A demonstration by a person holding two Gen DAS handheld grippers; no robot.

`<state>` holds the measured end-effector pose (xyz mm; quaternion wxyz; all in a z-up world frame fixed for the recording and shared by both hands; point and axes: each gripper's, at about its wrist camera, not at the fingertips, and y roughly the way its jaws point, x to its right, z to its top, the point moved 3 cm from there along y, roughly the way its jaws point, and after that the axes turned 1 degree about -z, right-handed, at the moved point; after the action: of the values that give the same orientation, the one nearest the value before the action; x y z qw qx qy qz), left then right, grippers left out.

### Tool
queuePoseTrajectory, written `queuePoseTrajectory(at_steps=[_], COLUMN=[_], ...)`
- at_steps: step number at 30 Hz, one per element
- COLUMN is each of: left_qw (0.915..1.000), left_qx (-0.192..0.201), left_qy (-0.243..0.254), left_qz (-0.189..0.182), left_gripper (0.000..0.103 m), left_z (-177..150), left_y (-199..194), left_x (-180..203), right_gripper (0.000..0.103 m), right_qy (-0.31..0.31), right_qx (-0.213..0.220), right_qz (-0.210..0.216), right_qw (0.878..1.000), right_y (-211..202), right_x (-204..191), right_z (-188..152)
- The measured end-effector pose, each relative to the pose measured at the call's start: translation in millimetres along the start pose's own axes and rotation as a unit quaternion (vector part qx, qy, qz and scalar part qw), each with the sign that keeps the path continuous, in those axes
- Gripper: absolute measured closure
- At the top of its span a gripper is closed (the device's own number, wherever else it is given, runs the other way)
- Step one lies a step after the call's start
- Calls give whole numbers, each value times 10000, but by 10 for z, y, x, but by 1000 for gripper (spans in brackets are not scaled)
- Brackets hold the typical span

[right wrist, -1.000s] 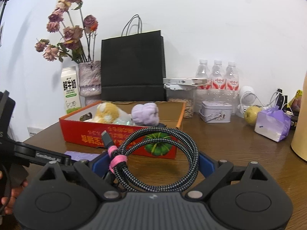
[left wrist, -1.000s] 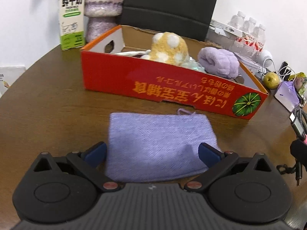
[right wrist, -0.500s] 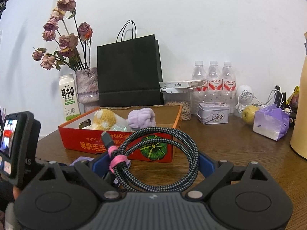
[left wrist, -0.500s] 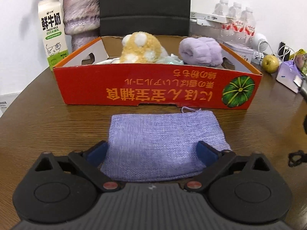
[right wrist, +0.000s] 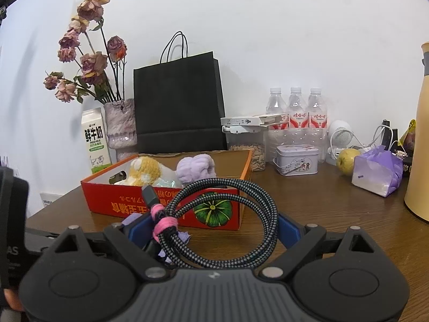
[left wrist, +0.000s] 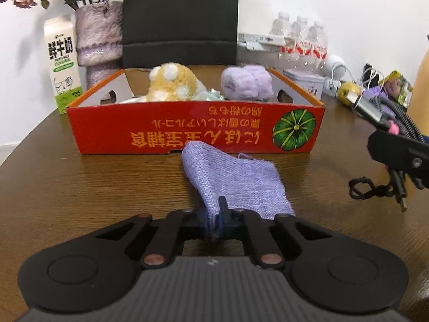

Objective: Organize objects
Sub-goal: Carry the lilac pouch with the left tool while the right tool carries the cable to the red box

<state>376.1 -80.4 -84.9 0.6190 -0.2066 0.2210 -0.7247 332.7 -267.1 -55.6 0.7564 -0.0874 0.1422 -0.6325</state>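
My left gripper (left wrist: 215, 216) is shut on the near edge of a purple knitted cloth (left wrist: 236, 179), which bunches up on the brown table in front of the red cardboard box (left wrist: 195, 131). The box holds a yellow plush toy (left wrist: 171, 83) and a rolled purple towel (left wrist: 246, 81). My right gripper (right wrist: 214, 230) is shut on a coiled braided cable (right wrist: 222, 220) tied with a pink band, held above the table right of the cloth. The cable and right gripper also show in the left wrist view (left wrist: 394, 131). The box shows in the right wrist view (right wrist: 166, 201).
Behind the box stand a milk carton (left wrist: 63, 64), a vase of dried roses (left wrist: 97, 43) and a black paper bag (right wrist: 178, 104). Water bottles (right wrist: 296, 112), a tin (right wrist: 296, 159), an apple (right wrist: 347, 161) and a purple tissue pack (right wrist: 376, 171) crowd the right.
My left gripper has closed on the purple cloth, pinching its near edge so it bunches toward the middle. My right gripper still holds the cable and has shifted a little closer to the box.
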Motion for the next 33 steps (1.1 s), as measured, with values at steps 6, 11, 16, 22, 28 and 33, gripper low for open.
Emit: queuePoseTrajectory(at_steps=[6, 11, 16, 22, 28, 33], left_qw=[9984, 9947, 9913, 9881, 9875, 9849], left_qx=[557, 1028, 1313, 1531, 1556, 1710], left_qy=[26, 59, 34, -91, -225, -211], left_qz=[27, 61, 90, 115, 118, 153], left_gripper=[96, 96, 96, 96, 96, 96], left_z=[-9, -45, -105, -101, -75, 26], left_y=[-384, -738, -1000, -1205, -1289, -1372], left_x=[-10, -7, 5, -58, -172, -255], right_gripper=[10, 11, 10, 10, 10, 10], right_qy=[28, -12, -127, -332, -373, -326], right_qx=[55, 130, 254, 397, 422, 437], right_qz=[7, -9, -18, -31, -50, -42], right_qw=[10000, 9999, 9996, 9987, 9984, 9985], right_y=[-23, -51, -135, -269, -329, -304], right_x=[-2, -30, -141, -351, -540, -668], right_z=[3, 7, 6, 16, 28, 104])
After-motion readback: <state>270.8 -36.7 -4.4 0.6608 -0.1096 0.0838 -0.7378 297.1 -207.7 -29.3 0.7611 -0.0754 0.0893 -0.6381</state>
